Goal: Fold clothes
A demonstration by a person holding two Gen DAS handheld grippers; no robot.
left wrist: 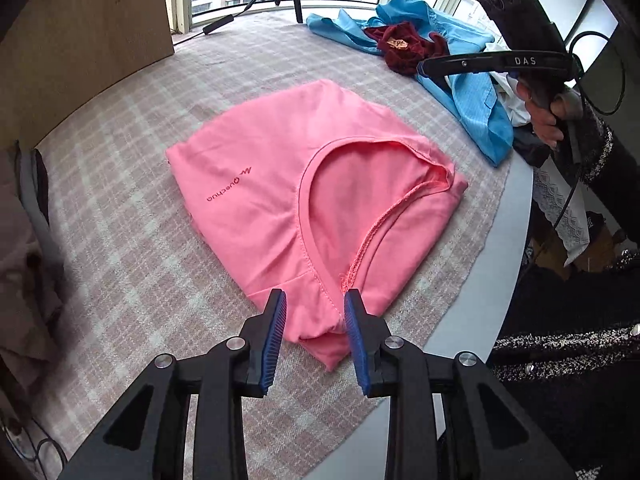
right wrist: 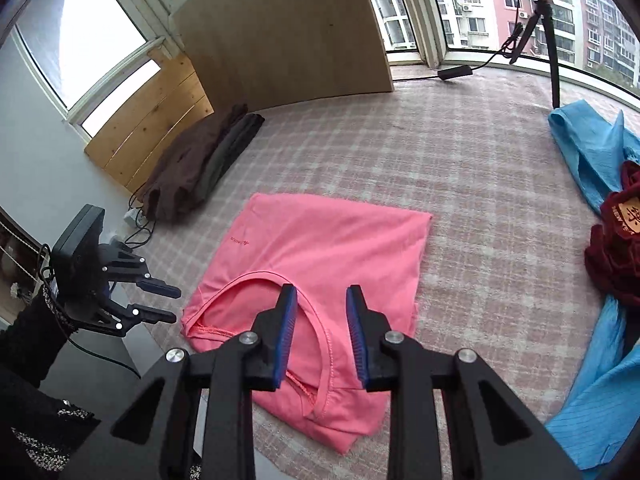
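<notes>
**Claw status: both open over the folded pink shirt**

Left claw stands with its 2 blue-padded fingers apart, empty, poised at the near corner of the pink shirt, beside the neckline seam. Right claw is likewise spread and empty, above the collar area of the same shirt.

Location: the shirt lies partly folded, neckline up, on the checked cloth covering the bench, well apart from the blue garment and the dark red garment.

Handling, as judged: the knit looks light, soft and limp; it will sag and slide on itself when lifted. Grip stacked layers at an outer edge or corner, not the stretchy neckline. Pinch every layer, or the fold may open.
</notes>
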